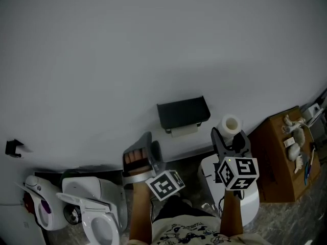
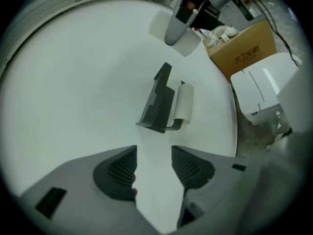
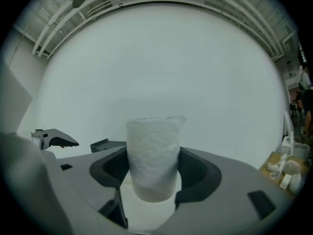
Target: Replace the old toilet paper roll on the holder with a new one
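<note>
A dark wall-mounted holder [image 1: 183, 113] [image 2: 157, 100] carries a thin, nearly used-up roll [image 1: 184, 131] [image 2: 184, 102] under its lid. My right gripper [image 1: 231, 137] [image 3: 152, 173] is shut on a full white toilet paper roll [image 1: 229, 124] [image 3: 153, 155], held upright to the right of the holder. In the left gripper view that new roll [image 2: 180, 33] shows at the top. My left gripper [image 1: 149, 149] [image 2: 153, 168] is open and empty, below and left of the holder, its jaws pointing at it.
A white toilet with its lid up [image 1: 97, 213] stands at lower left beside a white and purple appliance [image 1: 40, 203]. A white bin [image 1: 244, 198] [image 2: 264, 84] and a cardboard box of small items [image 1: 285, 152] [image 2: 240, 48] sit at right. A black bracket [image 1: 14, 148] hangs on the wall.
</note>
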Tool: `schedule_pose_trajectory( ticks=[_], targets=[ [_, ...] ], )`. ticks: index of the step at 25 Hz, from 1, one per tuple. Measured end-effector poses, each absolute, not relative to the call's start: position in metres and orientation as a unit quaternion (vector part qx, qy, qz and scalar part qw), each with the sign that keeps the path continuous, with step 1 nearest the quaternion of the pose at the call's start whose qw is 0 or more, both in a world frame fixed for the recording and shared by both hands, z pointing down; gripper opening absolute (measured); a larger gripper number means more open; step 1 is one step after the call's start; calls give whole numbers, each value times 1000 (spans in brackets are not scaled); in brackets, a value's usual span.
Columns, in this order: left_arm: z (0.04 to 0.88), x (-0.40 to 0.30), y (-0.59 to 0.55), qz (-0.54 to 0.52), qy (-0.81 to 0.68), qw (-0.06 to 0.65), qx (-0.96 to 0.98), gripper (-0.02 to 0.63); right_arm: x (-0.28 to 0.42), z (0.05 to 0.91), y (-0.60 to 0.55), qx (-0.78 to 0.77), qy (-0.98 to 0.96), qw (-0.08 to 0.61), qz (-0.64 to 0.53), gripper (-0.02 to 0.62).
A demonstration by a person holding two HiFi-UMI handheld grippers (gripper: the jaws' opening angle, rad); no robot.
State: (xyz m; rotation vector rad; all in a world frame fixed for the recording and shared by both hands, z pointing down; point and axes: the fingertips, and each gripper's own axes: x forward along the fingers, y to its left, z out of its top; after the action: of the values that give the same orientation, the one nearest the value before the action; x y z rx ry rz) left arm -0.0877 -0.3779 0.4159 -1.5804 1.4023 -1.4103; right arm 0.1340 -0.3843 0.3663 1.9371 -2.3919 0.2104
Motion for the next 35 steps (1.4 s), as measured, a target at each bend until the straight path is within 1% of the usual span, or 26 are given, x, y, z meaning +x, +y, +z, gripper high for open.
schedule_pose_trajectory(
  ticks=[6,14,17,21,29,32,35],
  targets=[
    [432,-63,-380,-541,493,301,-611,216,150,368,-380,641,-764,27,72,305],
    [464,-11,-387,-537,450,325,-636,216,182,374,-368,666,-742,31,76,305],
    [460,2,-396,-546,434,356,-622,215,196,376,-365,677,-731,31,80,305],
    [460,13,-409,-562,422,396,-591,216,216,379,-359,694,-714,33,82,305],
    [471,25,-429,-570,414,416,-575,215,247,383,-351,717,-690,36,86,305],
    [475,25,-431,-572,415,417,-572,193,252,385,-347,722,-685,37,86,305],
    [475,27,-431,-565,416,425,-572,189,257,387,-343,729,-678,38,88,305]
  ],
)
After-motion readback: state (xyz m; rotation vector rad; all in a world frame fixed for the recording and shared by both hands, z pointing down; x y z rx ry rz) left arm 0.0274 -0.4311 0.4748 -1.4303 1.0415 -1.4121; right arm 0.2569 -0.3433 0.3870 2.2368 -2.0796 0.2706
